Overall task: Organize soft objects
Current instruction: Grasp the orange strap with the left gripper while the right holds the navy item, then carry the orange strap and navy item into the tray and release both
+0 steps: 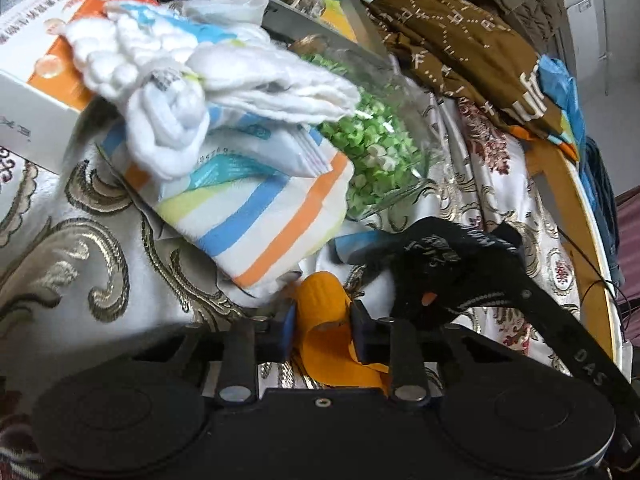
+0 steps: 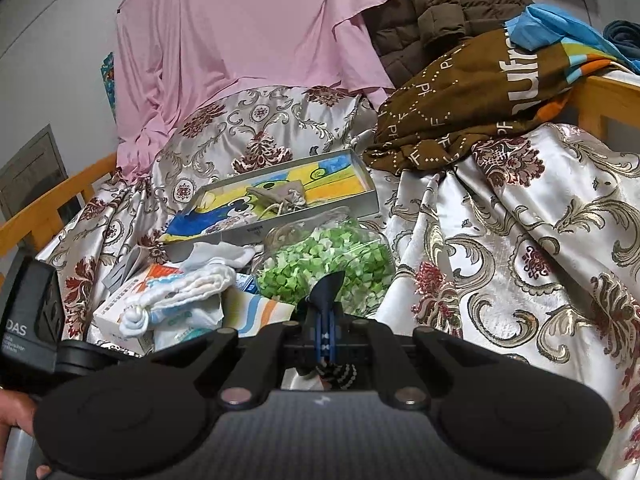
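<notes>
- A bed with a wooden rail is covered by a shiny damask bedspread; the clutter lies in its hollow, so nothing rolls away.
- The left hand-held gripper is clamped on a yellow band low over the bedspread, probably to lift it out for sorting.
- The right hand-held gripper has its jaws together, pinching a black patterned fabric, which hangs just beside the band.
- Cotton wool rests on a striped pack, beside a bag of green pieces.

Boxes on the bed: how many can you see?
2. An orange-and-white box lies at the left under white cotton wadding. An open grey box with a colourful lining sits behind the green bag. Others may be hidden under the clutter.
</notes>
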